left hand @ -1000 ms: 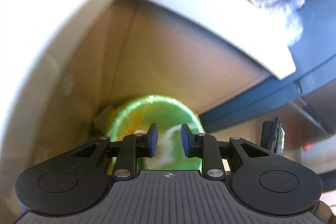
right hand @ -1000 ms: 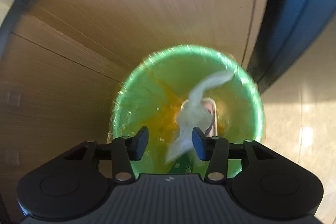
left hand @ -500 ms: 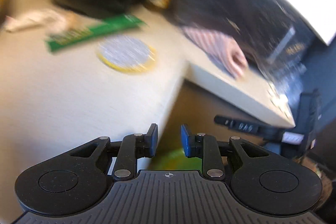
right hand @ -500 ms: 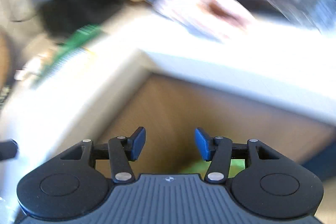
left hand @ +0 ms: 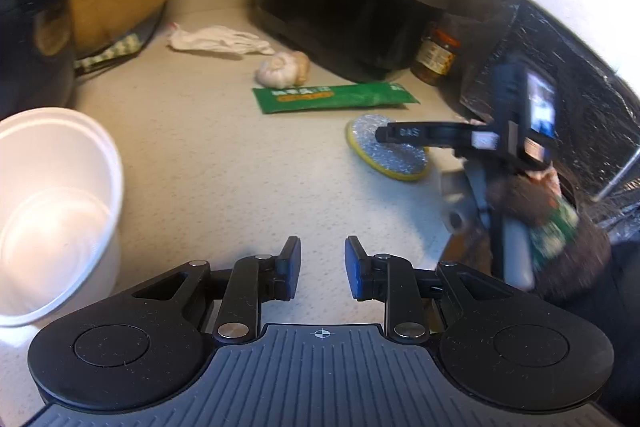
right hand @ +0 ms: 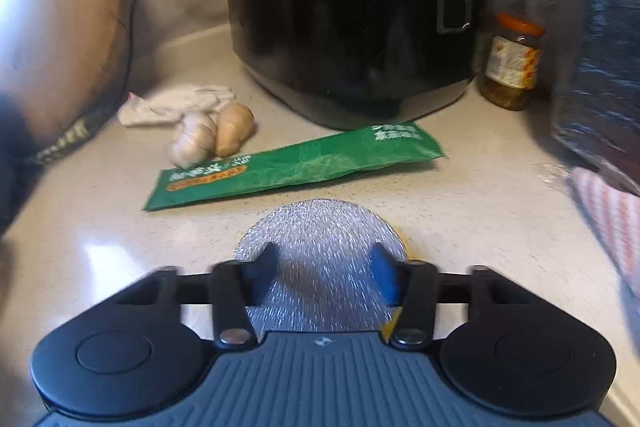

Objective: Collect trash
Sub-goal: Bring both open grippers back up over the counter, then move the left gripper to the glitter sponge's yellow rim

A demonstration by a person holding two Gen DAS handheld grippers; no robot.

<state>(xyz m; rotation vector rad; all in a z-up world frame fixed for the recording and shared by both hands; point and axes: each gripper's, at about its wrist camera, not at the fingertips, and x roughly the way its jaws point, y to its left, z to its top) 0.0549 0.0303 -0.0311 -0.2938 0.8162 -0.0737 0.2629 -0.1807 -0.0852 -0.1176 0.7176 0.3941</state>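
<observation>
one green packet (right hand: 296,163), one foil lid (right hand: 320,267), two garlic bulbs (right hand: 192,139) at 11; right claw (right hand: 324,277) closing but empty, left claw (left hand: 322,267) released.

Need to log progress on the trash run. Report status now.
Left gripper open, empty, over the counter. Right gripper open, empty, jaws just closing, above the round silver scouring pad. Flat green plastic packet lies beyond, nothing blocking it.
</observation>
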